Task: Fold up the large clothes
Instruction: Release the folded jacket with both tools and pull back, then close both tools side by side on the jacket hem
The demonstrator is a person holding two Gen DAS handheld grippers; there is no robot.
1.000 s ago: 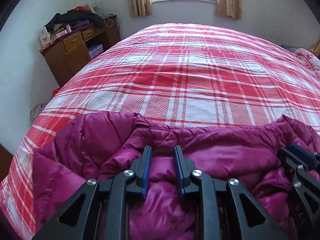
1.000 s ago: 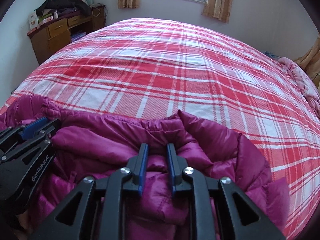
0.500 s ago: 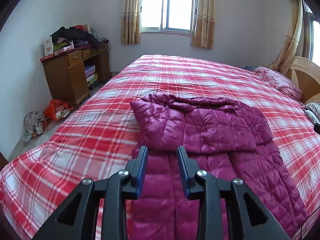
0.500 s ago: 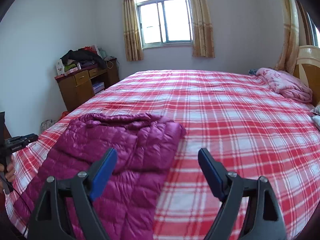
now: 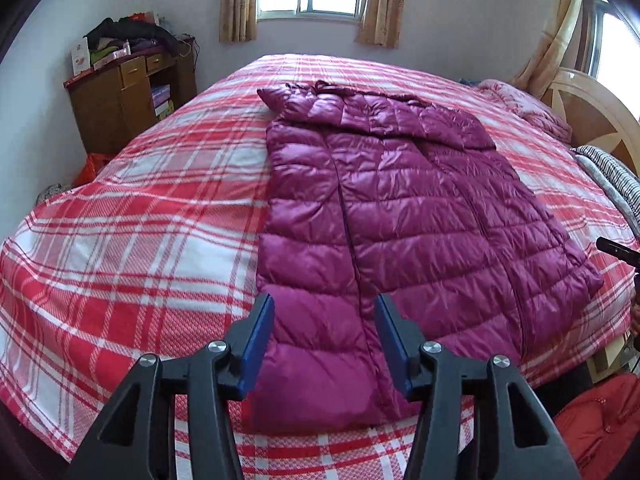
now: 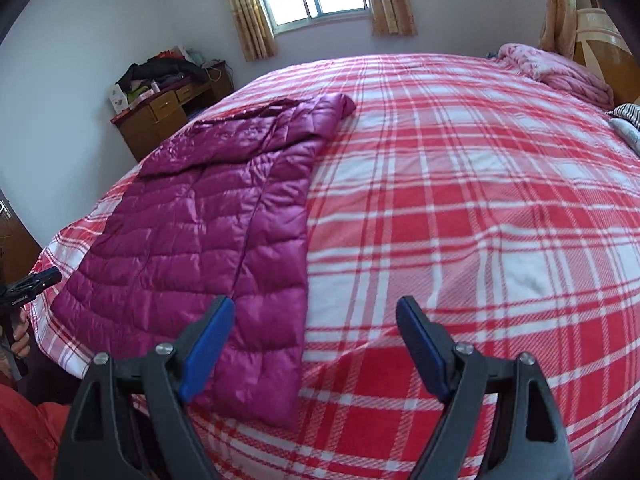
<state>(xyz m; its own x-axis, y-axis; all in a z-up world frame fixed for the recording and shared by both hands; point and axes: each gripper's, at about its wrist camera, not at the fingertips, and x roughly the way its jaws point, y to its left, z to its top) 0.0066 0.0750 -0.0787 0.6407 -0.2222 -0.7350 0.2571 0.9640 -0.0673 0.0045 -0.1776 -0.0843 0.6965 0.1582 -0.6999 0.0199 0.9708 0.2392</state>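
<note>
Both grippers have let go and pulled back: the left gripper (image 5: 324, 344) and the right gripper (image 6: 314, 344) hover with jaws spread, holding nothing. A second ago each pinched the bunched coat; now the coat (image 5: 384, 216) lies flat and long on the bed (image 5: 132, 240), its top end turned over at 12 o'clock. That fold looks done. The near hem overhangs the bed's edge; open bedspread stretches toward 3 o'clock.

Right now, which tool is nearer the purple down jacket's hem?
Left. The left tool hangs open directly over the purple down jacket near its hem; the right tool, open, straddles its right edge, mostly over the plaid bedspread.
</note>
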